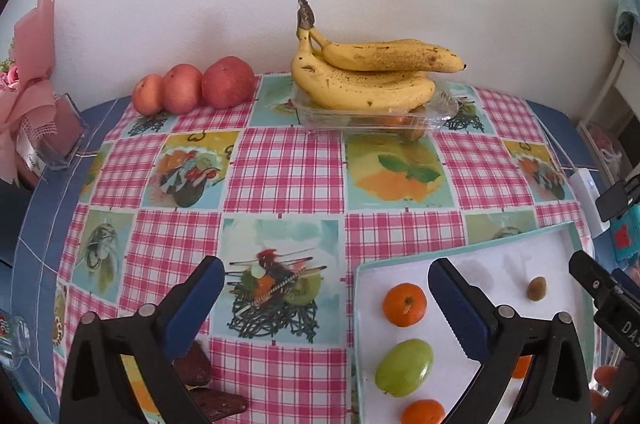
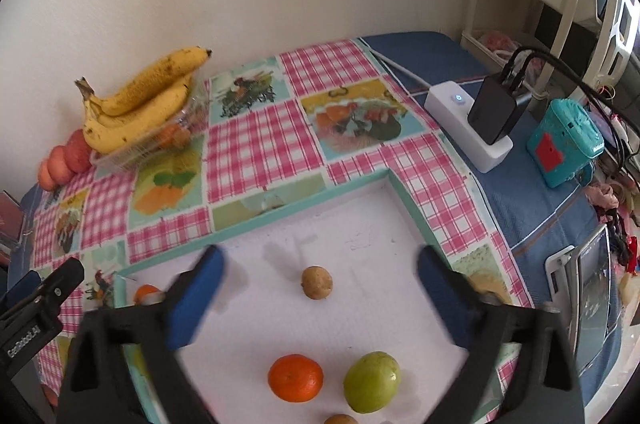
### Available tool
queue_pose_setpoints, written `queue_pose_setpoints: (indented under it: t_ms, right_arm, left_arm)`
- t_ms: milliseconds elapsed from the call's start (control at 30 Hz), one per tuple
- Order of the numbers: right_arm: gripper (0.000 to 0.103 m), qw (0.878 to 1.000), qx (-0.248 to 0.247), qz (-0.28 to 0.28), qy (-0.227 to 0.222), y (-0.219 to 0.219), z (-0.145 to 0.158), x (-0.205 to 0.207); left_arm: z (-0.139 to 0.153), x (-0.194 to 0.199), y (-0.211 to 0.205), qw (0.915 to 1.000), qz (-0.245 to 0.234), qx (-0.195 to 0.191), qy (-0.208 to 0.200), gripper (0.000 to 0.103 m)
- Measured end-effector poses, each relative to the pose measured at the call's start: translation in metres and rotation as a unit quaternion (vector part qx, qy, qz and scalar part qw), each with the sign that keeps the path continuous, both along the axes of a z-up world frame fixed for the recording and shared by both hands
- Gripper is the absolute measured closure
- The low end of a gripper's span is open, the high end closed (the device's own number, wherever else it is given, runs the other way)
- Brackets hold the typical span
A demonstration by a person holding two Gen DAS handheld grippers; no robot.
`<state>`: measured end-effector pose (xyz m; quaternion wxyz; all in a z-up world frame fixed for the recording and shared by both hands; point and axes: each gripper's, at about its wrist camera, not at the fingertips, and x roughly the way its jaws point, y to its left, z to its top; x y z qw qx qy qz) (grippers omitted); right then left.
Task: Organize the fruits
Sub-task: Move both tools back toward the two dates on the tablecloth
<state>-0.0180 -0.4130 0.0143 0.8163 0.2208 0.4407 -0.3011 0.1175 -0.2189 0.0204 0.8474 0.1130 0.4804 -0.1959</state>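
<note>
A white power strip (image 2: 468,126) and a teal box (image 2: 564,144) sit at the table's (image 1: 280,176) edge. Bananas (image 1: 360,80) rest on a clear container (image 1: 436,116) beside three apples (image 1: 192,88). Both tools, left (image 1: 326,294) and right (image 2: 320,288), hang spread and empty over the white tray (image 2: 360,224) holding a tangerine (image 2: 295,377), a green fruit (image 2: 372,381) and a small brown fruit (image 2: 316,282).

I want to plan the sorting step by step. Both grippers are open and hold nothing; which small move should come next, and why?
Probably reach the left gripper forward toward the three apples by the wall. They lie loose on the cloth, outside the white tray, and its fingers are open and empty.
</note>
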Motion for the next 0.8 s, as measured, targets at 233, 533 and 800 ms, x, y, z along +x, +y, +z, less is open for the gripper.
queue_pose_setpoints:
  t_ms: [233, 533, 800]
  right_arm:
    - [0.003, 1.0, -0.009, 0.013, 0.0, 0.014, 0.011, 0.0]
    - [0.003, 1.0, -0.016, 0.022, -0.002, 0.032, 0.03, -0.006]
    - [0.003, 0.999, -0.03, 0.034, 0.012, 0.055, 0.037, -0.01]
  left_arm:
    - [0.008, -0.009, 0.01, 0.9999, -0.01, 0.012, -0.002, 0.0]
    - [0.023, -0.021, 0.03, 0.9993, -0.019, 0.029, -0.011, 0.0]
    - [0.033, -0.025, 0.064, 0.9996, 0.004, 0.02, -0.02, 0.0]
